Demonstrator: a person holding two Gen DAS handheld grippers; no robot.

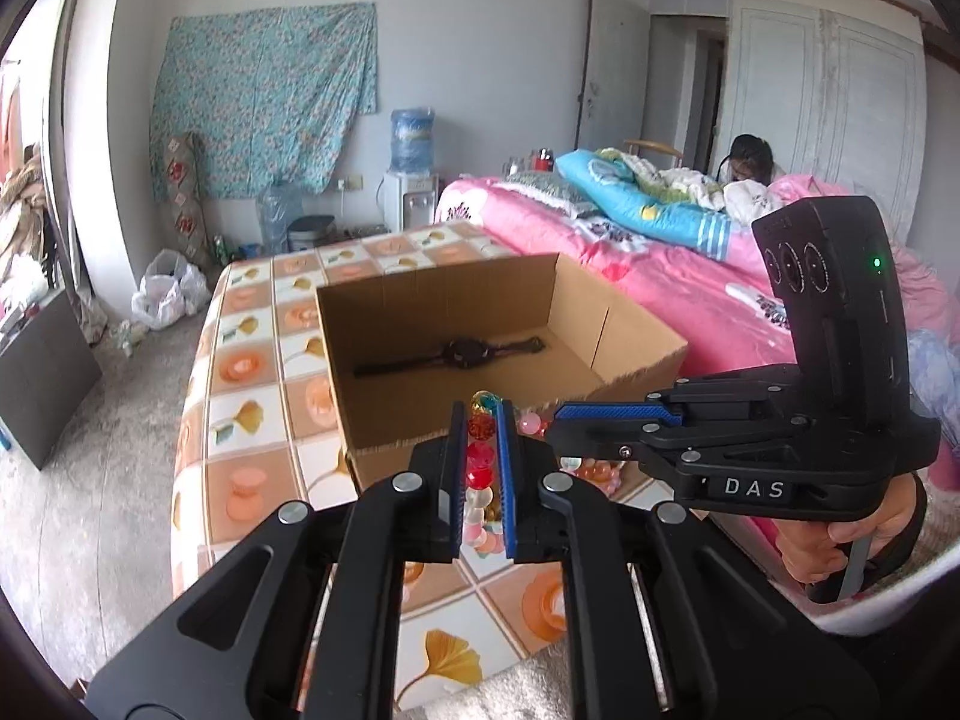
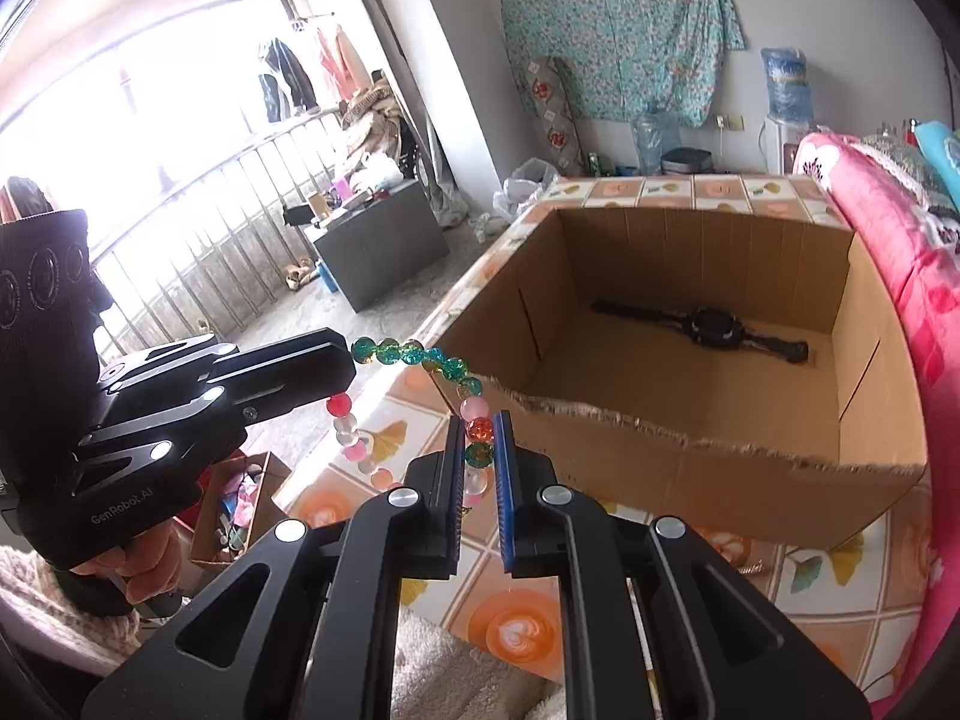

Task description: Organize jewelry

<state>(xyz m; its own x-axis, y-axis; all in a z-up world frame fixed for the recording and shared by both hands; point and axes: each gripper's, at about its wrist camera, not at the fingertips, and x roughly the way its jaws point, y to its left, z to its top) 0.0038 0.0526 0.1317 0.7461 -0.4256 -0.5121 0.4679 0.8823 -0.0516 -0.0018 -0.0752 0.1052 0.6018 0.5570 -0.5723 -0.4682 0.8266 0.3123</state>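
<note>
- Two hand-held grippers shared one load: the left hand-held gripper point(image 1: 480, 450) and the right hand-held gripper point(image 2: 480, 450) were each closed nearly all the way on the bead bracelet point(image 2: 420, 357), pads pressing on beads, so the strand hung in a loop between them.
- The bracelet was in the air just in front of the near, ragged rim of the cardboard box point(image 2: 690, 444), above the patterned tabletop point(image 1: 252, 360), not yet over the opening.
- I judged the step to be carrying it into the box, where a black watch point(image 2: 711, 327) already lay on the floor toward the back.
- To do it well, I wanted both grips moving together at matched pace, since pulling apart could strain the elastic.
- I would have cleared the torn rim with the dangling pink beads before lowering, as they could snag.
- I aimed for the bare floor in front of the watch, then a release low down, both sides at once.
</note>
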